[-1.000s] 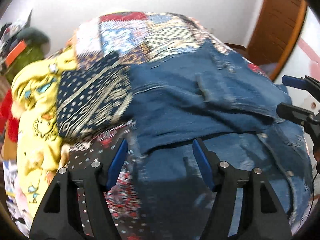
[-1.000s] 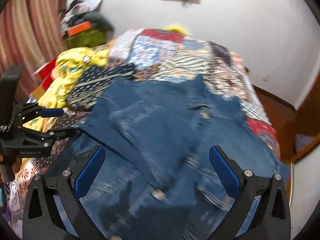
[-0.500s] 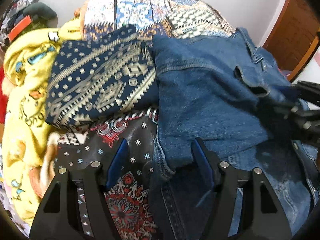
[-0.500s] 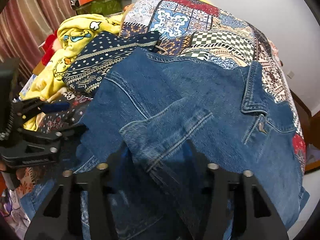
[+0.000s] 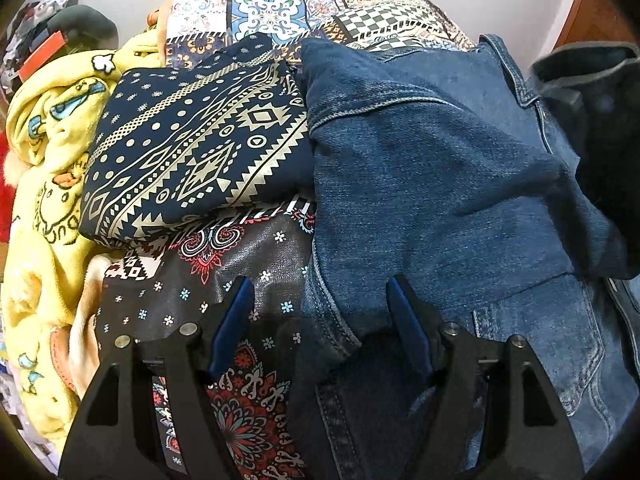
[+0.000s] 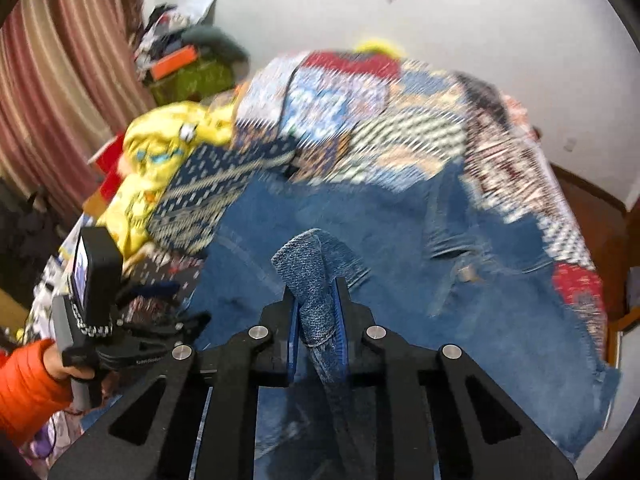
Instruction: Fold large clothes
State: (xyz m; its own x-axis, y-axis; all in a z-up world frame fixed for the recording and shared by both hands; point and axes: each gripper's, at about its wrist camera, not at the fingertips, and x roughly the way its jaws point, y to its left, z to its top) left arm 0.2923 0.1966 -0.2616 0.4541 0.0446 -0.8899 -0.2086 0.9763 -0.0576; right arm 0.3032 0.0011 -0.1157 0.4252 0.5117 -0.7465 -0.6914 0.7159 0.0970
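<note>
1. Right wrist view: right gripper sits at 6 o'clock w/ its jaws clamped on a bunched fold of the denim jacket; cloth stands up btwn the blue pads. View is motion-blurred.
2. Same view, 8 o'clock: a hand in an orange sleeve holds the left gripper over the jacket's left edge.
3. Left wrist view: left gripper at 6 o'clock, jaws apart and opening a little. The jacket's hem edge lies btwn the pads, but pads aren't pressing it, so nothing is held.
4. Jacket lies spread on a patchwork bedspread, filling centre to 3 o'clock. At 10 o'clock, just beside it, a folded navy patterned garment; past that at 9 o'clock a yellow cartoon blanket.
5. At 2 o'clock in the left view a dark denim bunch rises; probably the part the right gripper has pinched.
6. Step, my read: start of a fold. One side gripped, other side not yet.
7. Next move likely needs the left jaws to close on the hem, then both grippers to carry the edge across evenly, keeping clear of the navy garment.
</note>
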